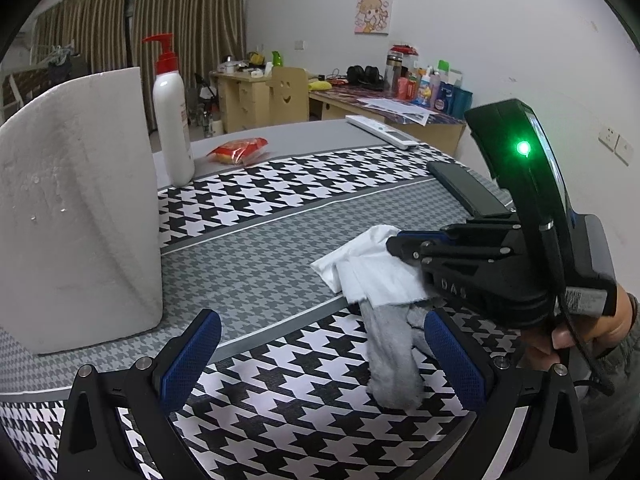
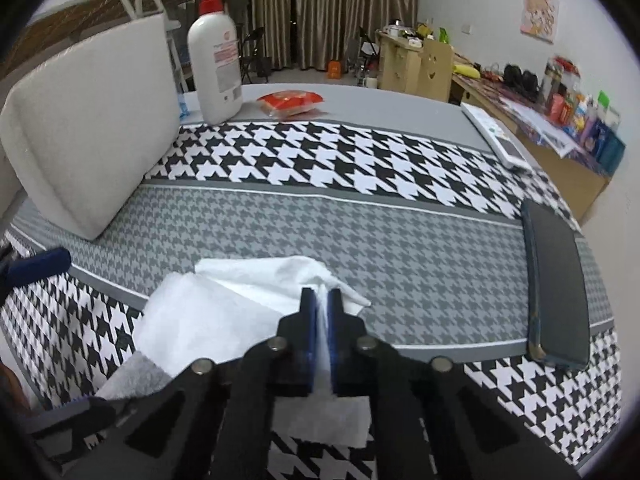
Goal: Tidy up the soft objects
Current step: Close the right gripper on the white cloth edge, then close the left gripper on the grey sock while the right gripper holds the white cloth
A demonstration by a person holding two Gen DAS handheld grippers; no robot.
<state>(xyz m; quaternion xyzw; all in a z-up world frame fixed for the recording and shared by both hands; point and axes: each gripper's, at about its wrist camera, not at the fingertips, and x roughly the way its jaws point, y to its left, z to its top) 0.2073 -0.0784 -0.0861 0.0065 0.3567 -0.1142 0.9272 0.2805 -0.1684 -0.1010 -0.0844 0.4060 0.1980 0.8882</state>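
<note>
Pinching white cloth [image 2: 248, 312] between right fingers [image 2: 308, 312]

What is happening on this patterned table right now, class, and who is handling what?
A person holds a gripper in each hand over a houndstooth tablecloth. The right gripper is shut on a fold of the white cloth, which lies partly over a grey sock. The left gripper is open and holds nothing, with the sock lying between its fingers. A white foam block, a pump bottle, a red packet and a dark phone sit untouched around them.
</note>
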